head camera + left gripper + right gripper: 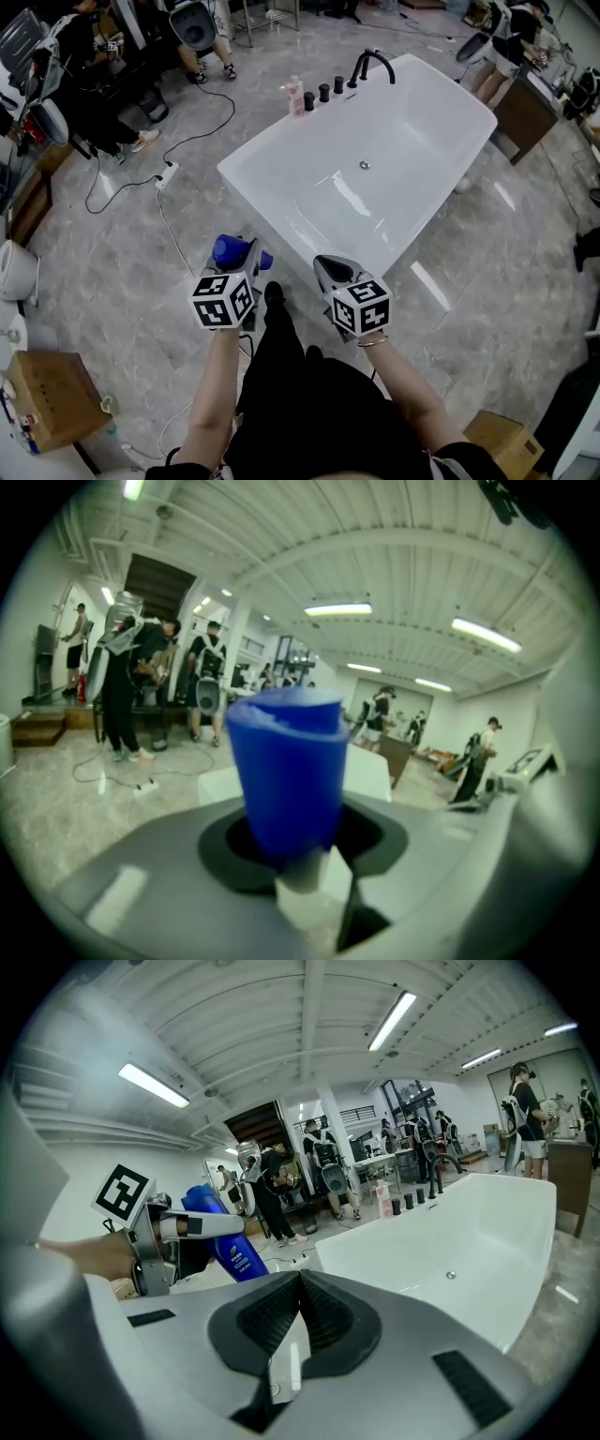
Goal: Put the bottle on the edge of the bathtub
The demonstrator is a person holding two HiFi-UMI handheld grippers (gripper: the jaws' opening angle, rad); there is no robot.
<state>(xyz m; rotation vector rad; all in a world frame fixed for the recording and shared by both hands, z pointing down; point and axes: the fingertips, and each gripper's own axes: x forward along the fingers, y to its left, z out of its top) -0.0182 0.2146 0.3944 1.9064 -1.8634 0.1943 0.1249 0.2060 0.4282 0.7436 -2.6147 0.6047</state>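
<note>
Left gripper (242, 255): nearest item, jaws clamped on a blue plastic bottle (229, 249), held over the floor just short of the bathtub's near side, clear of its rim.
Right gripper (334, 270): beside the left one, jaws closed together with nothing between them.
Grey marble-look tiled floor (187, 216): runs through an open workshop room with a white ribbed ceiling and strip lights; several persons stand at benches around it.
White rectangular freestanding bathtub (431, 122): stands diagonally on the floor; a round metal drain (365, 165) is in its bottom.
Brown cardboard box (52, 398): on the floor at the left, closed.
Black curved tap (370, 64): on the tub's far rim, with three black knobs (323, 92) beside it.
Small pink-and-white bottle (294, 94): upright, next to the knobs.
White power strip (166, 175): on the floor left of the tub, black cable attached.
</note>
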